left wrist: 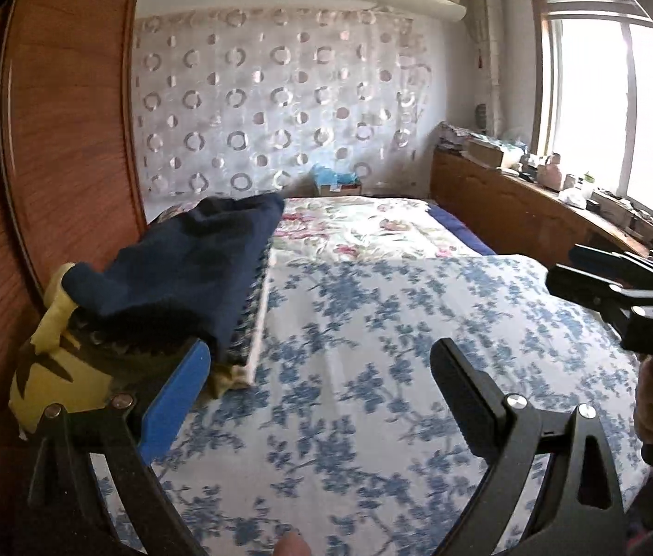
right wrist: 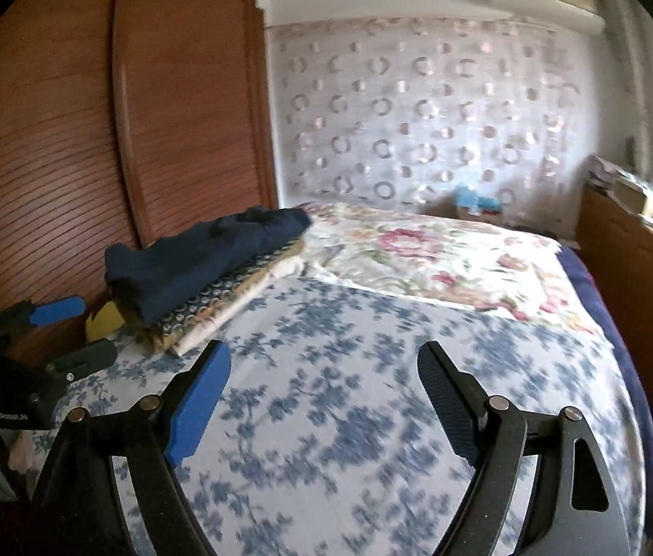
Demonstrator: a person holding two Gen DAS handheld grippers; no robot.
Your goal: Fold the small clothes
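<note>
A stack of folded clothes lies at the bed's left edge, with a dark navy garment (left wrist: 196, 268) (right wrist: 206, 255) on top, a patterned piece (right wrist: 215, 296) under it and a yellow piece (left wrist: 62, 370) (right wrist: 104, 319) at the near end. My left gripper (left wrist: 321, 366) is open and empty, its blue finger just beside the stack's near end. It also shows in the right wrist view (right wrist: 71, 329). My right gripper (right wrist: 326, 366) is open and empty over the blue-flowered sheet (right wrist: 349, 394); it shows at the right in the left wrist view (left wrist: 567, 264).
A wooden louvred wardrobe (right wrist: 94, 116) stands close along the bed's left side. A pink-flowered cover (left wrist: 358, 227) lies further up the bed. A wooden cabinet (left wrist: 511, 213) with clutter runs along the right under the window. A curtain hangs on the far wall.
</note>
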